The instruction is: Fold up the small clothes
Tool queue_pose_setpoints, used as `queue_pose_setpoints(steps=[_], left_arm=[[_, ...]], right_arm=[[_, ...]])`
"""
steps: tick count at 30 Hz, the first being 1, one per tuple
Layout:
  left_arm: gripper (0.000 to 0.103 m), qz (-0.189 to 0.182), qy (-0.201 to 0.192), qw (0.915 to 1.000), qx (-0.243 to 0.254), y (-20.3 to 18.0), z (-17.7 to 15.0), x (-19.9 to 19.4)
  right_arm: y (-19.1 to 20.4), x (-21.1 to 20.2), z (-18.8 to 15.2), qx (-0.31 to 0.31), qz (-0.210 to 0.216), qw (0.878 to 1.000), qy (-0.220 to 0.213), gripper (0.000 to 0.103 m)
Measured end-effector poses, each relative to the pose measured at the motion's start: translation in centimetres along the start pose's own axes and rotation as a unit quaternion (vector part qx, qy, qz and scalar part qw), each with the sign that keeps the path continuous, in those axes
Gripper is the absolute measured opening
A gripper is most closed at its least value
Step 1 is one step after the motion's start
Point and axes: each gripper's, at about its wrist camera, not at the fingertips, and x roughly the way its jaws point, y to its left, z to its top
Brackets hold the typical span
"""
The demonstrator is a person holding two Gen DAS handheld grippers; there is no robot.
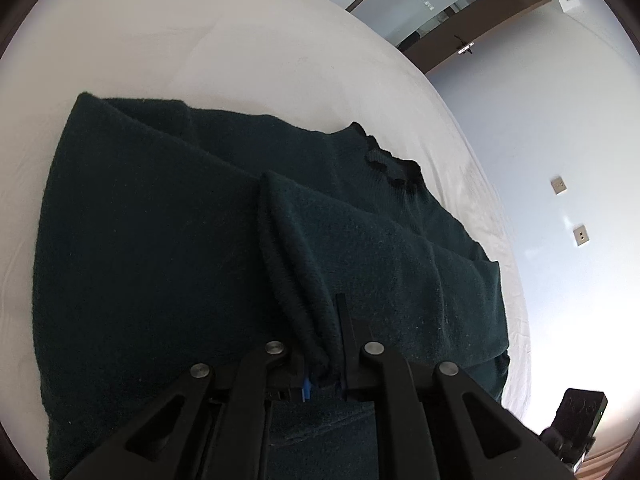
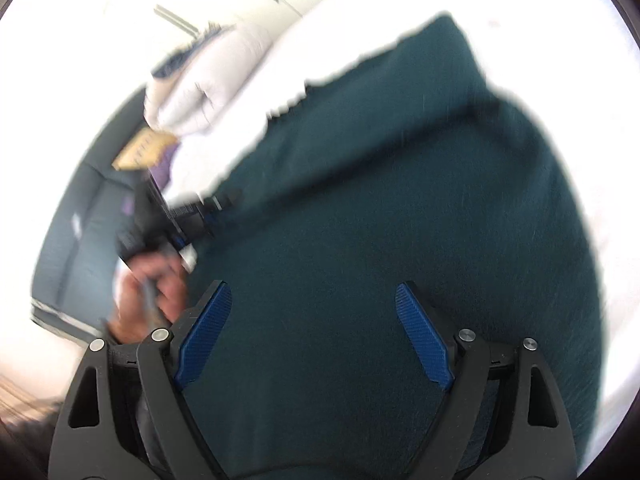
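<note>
A dark green knitted sweater point(image 1: 160, 260) lies spread on a white bed point(image 1: 200, 40), its neckline point(image 1: 392, 164) at the far right. My left gripper point(image 1: 320, 364) is shut on a ribbed edge of the sweater point(image 1: 296, 304), which bunches up between the fingers. In the right wrist view the sweater point(image 2: 380, 220) fills the frame, blurred. My right gripper point(image 2: 314, 332) is open and empty just above the sweater, blue pads point(image 2: 206, 332) wide apart. The left gripper point(image 2: 176, 220) and the hand holding it show at the sweater's left edge.
A white pillow or duvet point(image 2: 200, 84) lies beyond the sweater, with a dark grey sofa point(image 2: 84, 232) beside the bed. A wall with sockets point(image 1: 580, 236) and a wooden-framed door point(image 1: 440, 12) stand past the bed's right edge. A black device point(image 1: 576, 420) sits low right.
</note>
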Motion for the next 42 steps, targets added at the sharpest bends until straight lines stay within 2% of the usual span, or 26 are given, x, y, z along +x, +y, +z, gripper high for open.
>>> queue_pose_setpoints(steps=[3, 6, 11, 14, 16, 26, 29, 32, 39, 40, 41, 42], left_arm=[[0.011, -0.008, -0.009, 0.9999, -0.003, 0.2, -0.4, -0.1], [0.011, -0.002, -0.020, 0.9998, 0.002, -0.3, -1.2, -0.8], [0.011, -0.011, -0.025, 0.9996, -0.011, 0.0, -1.9, -0.9], [0.011, -0.022, -0.025, 0.9993, -0.016, 0.6, -2.2, -0.9], [0.012, -0.026, -0.028, 0.9991, -0.018, 0.7, -2.3, -0.5], [0.012, -0.047, -0.049, 0.9976, -0.011, 1.7, -3.5, -1.7], [0.012, -0.048, -0.050, 0.9975, -0.011, 1.8, -3.7, -2.0], [0.012, -0.046, -0.052, 0.9975, -0.010, 1.6, -3.7, -2.0], [0.012, -0.055, -0.050, 0.9971, -0.016, 1.5, -4.0, -2.7], [0.019, -0.049, -0.052, 0.9974, -0.014, 1.3, -4.3, -3.5], [0.034, -0.048, -0.050, 0.9975, -0.014, 1.1, -4.7, -4.0], [0.041, -0.050, -0.051, 0.9973, -0.014, 0.9, -5.2, -4.8]], right_arm=[[-0.9, -2.3, 4.5, 0.012, 0.022, 0.999, -0.033, 0.084], [-2.7, -2.8, 9.3, 0.034, 0.055, 0.997, -0.043, 0.084], [-6.8, 0.9, 14.8, 0.099, 0.070, 0.993, -0.004, 0.084], [-9.8, 3.9, 16.4, 0.141, 0.056, 0.988, 0.018, 0.084], [-11.3, 4.9, 17.4, 0.155, 0.057, 0.986, 0.013, 0.084], [-14.2, 7.1, 23.2, 0.177, 0.061, 0.982, -0.001, 0.084], [-13.9, 7.4, 23.2, 0.158, 0.052, 0.986, -0.001, 0.085], [-13.8, 6.8, 22.0, 0.158, 0.064, 0.985, 0.001, 0.085], [-13.0, 2.4, 14.9, 0.145, 0.098, 0.984, 0.024, 0.085], [-12.7, 1.7, 13.9, 0.148, 0.102, 0.983, 0.025, 0.085], [-12.8, 0.3, 12.6, 0.152, 0.104, 0.983, 0.021, 0.085], [-12.8, -1.2, 11.2, 0.155, 0.096, 0.983, 0.018, 0.085]])
